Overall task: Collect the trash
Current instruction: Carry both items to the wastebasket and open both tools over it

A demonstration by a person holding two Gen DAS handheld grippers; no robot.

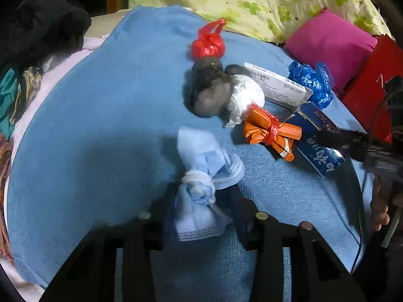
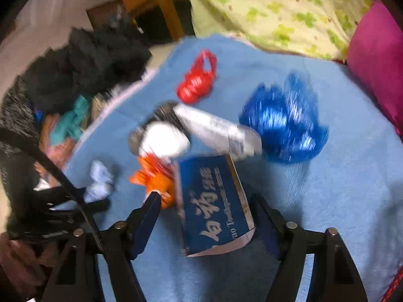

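Between wide right jaws, blue toothpaste box.

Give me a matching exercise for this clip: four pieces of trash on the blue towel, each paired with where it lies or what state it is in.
Things:
1. tied light blue face-mask bundle
2. dark blue toothpaste box
3. crumpled red plastic bag
4. orange wrapper bundle

States:
A. farthest back on the towel
B. bound with a red band
C. between the left gripper fingers
D. between the open right gripper fingers

Pairs: 1-C, 2-D, 3-A, 4-B
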